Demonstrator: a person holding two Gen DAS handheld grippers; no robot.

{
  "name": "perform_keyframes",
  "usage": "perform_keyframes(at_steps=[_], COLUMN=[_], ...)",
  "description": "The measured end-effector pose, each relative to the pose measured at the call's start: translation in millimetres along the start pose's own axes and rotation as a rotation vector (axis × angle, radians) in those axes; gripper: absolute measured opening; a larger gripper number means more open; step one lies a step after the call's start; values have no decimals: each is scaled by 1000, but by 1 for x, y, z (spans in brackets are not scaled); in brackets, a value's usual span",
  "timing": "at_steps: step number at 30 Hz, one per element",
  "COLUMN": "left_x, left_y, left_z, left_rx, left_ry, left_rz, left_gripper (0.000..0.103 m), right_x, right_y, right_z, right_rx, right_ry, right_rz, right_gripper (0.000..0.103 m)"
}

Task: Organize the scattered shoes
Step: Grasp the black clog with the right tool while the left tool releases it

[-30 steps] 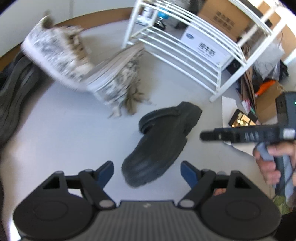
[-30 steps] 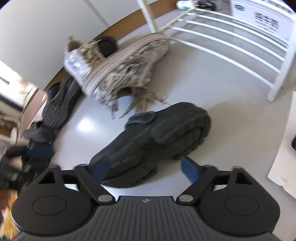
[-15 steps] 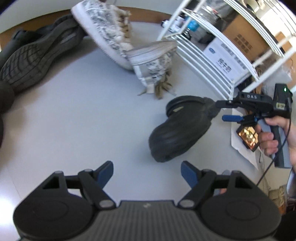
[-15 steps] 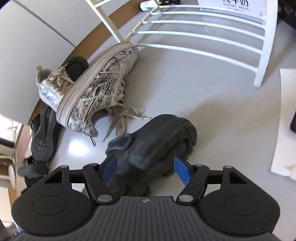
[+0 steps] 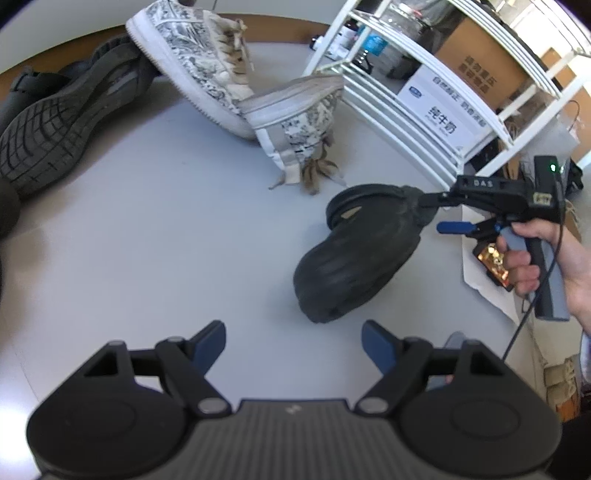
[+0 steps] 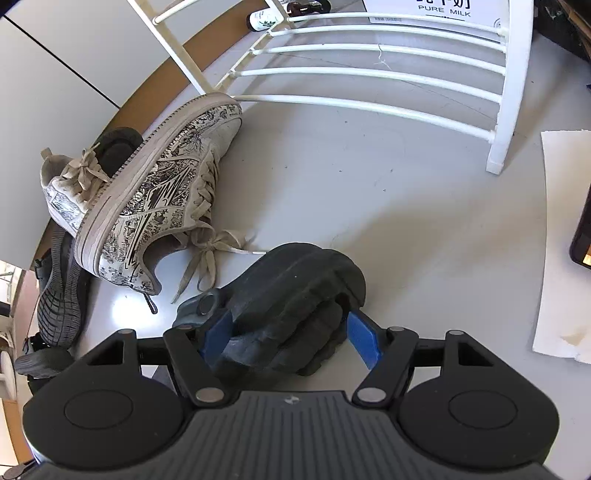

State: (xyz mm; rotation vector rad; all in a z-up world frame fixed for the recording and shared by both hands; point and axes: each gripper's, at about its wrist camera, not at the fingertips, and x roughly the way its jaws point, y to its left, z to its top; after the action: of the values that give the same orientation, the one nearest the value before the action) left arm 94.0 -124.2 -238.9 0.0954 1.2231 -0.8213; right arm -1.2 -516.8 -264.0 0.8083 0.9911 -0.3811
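Grey floor [image 6: 388, 192] is seen beside a white shoe rack [image 6: 369, 70]. On it, a black clog [image 6: 291, 306] is straddled by the right gripper [image 6: 290, 338], fingers apart around its heel. Patterned sneakers [image 5: 207, 70] lie beyond. The left gripper [image 5: 293, 343] hangs spread, holding nothing.

The white box [image 6: 439, 9] on the rack [image 6: 369, 74] reads "PURE MILK". The right gripper [image 5: 448, 214] body bears "DAS". Chinese print marks the white box and the carton [image 5: 476, 70].
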Motion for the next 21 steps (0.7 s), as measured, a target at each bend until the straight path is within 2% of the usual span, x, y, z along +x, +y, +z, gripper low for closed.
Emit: perform_keyframes(at_steps=[3, 9, 12, 17, 19, 21], left_x=[1, 3, 5, 6, 6, 6], left_y=[0, -2, -3, -4, -4, -4], left_z=[-1, -1, -2, 0, 1, 1], left_rx=[-1, 7, 7, 5, 4, 1], left_ry=[2, 6, 11, 11, 10, 11], left_rz=[-1, -1, -4, 0, 2, 3], left_gripper=[83, 83, 83, 83, 83, 83], right_x=[-4, -10, -16, -26, -30, -32], right_y=[-2, -19, -28, -29, -23, -18], right_z=[-1, -8, -11, -17, -16, -16], right_rx=[-36, -26, -27, -57, -98, -122], right_ry=[-2, -5, 4, 27, 50, 63], right_rz=[-6, 3, 0, -51, -103, -131], right_gripper=[74, 84, 85, 85, 85, 81])
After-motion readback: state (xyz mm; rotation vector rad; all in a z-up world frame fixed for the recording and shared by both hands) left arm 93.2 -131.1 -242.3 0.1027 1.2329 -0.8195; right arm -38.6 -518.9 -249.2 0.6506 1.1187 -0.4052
